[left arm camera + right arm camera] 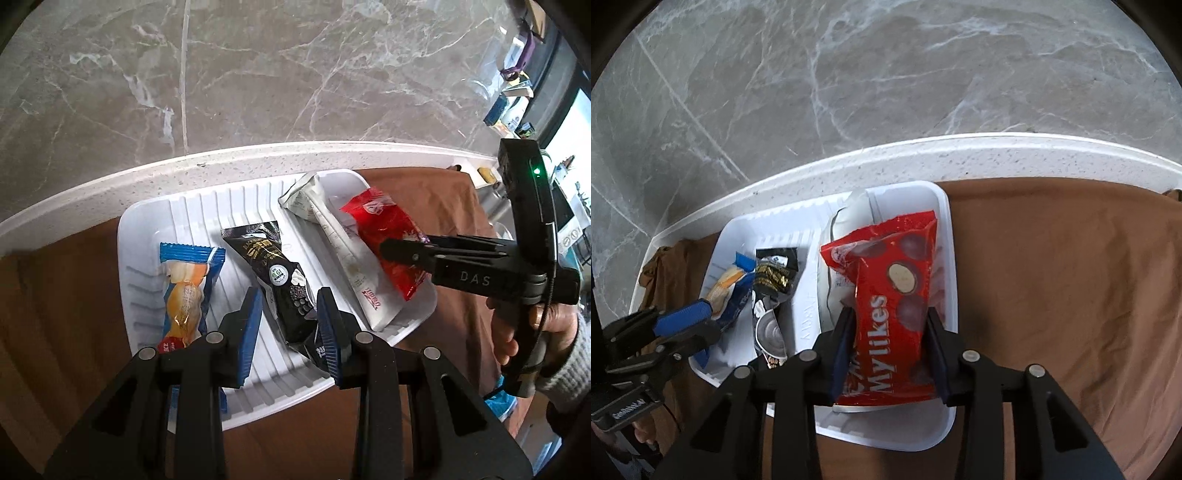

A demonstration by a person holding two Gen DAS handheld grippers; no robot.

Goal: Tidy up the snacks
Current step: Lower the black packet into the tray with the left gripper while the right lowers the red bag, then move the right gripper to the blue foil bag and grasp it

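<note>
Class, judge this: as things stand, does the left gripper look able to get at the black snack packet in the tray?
Probably yes. The left gripper is open, its fingers either side of the black snack packet, which lies uncovered in the white tray.

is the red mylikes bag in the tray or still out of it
In. The red Mylikes bag sits over the white tray, in its right compartment, partly on a white packet, between the right gripper fingers.

Left gripper (290,325) spread; right gripper (890,354) clamped.
</note>
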